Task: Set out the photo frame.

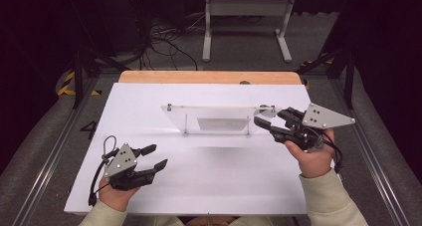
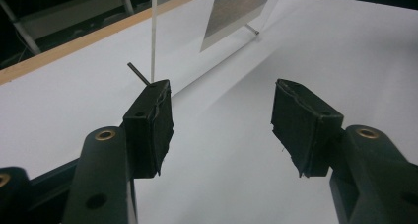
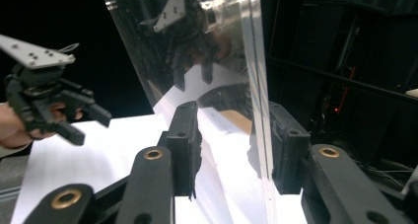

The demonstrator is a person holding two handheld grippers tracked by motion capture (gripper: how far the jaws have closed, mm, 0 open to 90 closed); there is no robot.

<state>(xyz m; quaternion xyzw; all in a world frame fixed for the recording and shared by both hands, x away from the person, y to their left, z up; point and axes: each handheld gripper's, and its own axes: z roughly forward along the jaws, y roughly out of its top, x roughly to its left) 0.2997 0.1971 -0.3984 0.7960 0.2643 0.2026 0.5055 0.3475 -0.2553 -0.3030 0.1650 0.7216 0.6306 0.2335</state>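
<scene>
The clear acrylic panel (image 1: 214,117) stands upright near the middle of the white table top (image 1: 149,101), somewhat toward the far side, resting on thin metal pins. A grey paper insert (image 1: 222,124) sits in the lower middle of the panel. In the right gripper view the panel (image 3: 197,51) rises as a transparent sheet whose edge runs down between the two black jaws.

The right gripper (image 1: 266,119) is at the right end of the panel, with one jaw on each side of its edge. In the right gripper view (image 3: 231,145) the jaws stand partly apart with the panel between them; the right-hand pad lies against or just beside the sheet, while a gap shows at the left-hand pad. Whether the pads press on the panel cannot be told.

The left gripper (image 1: 155,156) is on the near left of the panel, well apart from it, low over the table top. Its jaws stand wide apart with nothing between them, as the left gripper view (image 2: 222,125) confirms; the panel (image 2: 154,31) and insert (image 2: 236,12) appear beyond them.

A wooden strip (image 1: 209,77) borders the table top behind the panel.
</scene>
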